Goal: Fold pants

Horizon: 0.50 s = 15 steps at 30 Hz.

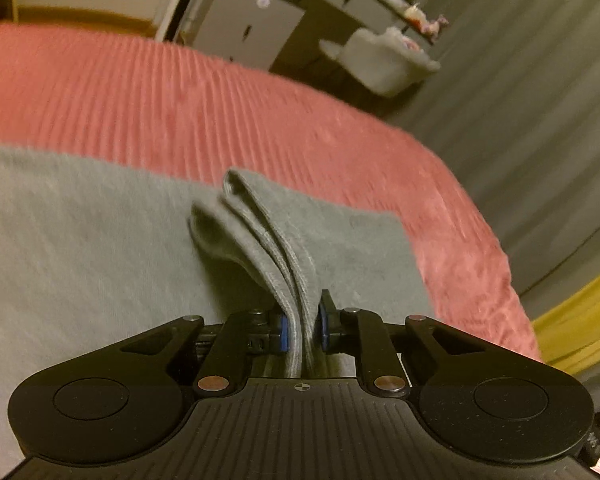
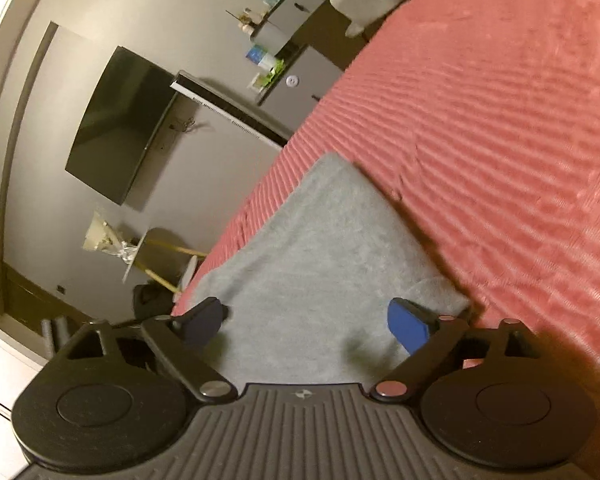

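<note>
We see the grey pants lying flat on the red bedspread. Left hand-held gripper is clamped on a raised fold of them. Right hand-held gripper stands wide apart above the cloth, gripping nothing.

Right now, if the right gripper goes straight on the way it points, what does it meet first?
Most likely the grey pants: the right gripper hangs open over them, with the pink bedspread beyond. Depth is unclear.
</note>
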Available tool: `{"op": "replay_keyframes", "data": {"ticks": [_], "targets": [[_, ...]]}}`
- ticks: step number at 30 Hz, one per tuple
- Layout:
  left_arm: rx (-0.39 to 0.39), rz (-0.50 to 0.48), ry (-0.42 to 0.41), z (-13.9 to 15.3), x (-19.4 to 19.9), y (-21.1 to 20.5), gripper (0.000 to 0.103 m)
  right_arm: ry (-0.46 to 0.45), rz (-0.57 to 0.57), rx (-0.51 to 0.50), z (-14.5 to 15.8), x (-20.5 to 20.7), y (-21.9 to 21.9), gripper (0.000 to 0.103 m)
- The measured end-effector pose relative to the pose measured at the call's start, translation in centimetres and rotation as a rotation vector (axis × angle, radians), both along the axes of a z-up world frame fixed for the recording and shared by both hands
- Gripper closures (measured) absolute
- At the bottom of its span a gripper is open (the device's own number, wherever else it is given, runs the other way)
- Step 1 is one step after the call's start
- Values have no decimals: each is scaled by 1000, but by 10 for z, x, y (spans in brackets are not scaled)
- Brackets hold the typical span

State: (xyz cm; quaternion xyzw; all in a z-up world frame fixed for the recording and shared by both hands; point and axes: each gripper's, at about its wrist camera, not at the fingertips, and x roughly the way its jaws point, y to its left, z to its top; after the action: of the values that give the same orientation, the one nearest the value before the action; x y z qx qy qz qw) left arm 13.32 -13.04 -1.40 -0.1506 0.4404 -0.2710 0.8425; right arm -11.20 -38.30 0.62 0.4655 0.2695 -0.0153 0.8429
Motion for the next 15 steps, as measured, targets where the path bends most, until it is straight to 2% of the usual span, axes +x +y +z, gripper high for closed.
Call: {"op": "replay_keyframes", "data": {"ticks": [2, 5, 7, 8, 9, 12, 15], "targets": [[25, 12, -26, 6, 1, 11, 87, 28, -1, -31, 0, 2, 2, 11], [60, 33, 68, -11, 8, 25, 84, 64, -9, -49, -4, 5, 1, 11], [145, 60, 90, -26, 9, 28, 82, 97, -19, -90, -4, 9, 3, 11], [172, 75, 92, -31, 8, 30, 75, 123, -21, -110, -4, 12, 4, 11], [182, 96, 93, -34, 7, 32, 63, 142, -13, -111, -6, 15, 5, 11], [137, 124, 75, -32, 3, 39, 52, 164, -10, -89, -11, 17, 2, 11], [137, 140, 62, -28, 7, 36, 41, 178, -32, -65, -14, 17, 0, 11]]}}
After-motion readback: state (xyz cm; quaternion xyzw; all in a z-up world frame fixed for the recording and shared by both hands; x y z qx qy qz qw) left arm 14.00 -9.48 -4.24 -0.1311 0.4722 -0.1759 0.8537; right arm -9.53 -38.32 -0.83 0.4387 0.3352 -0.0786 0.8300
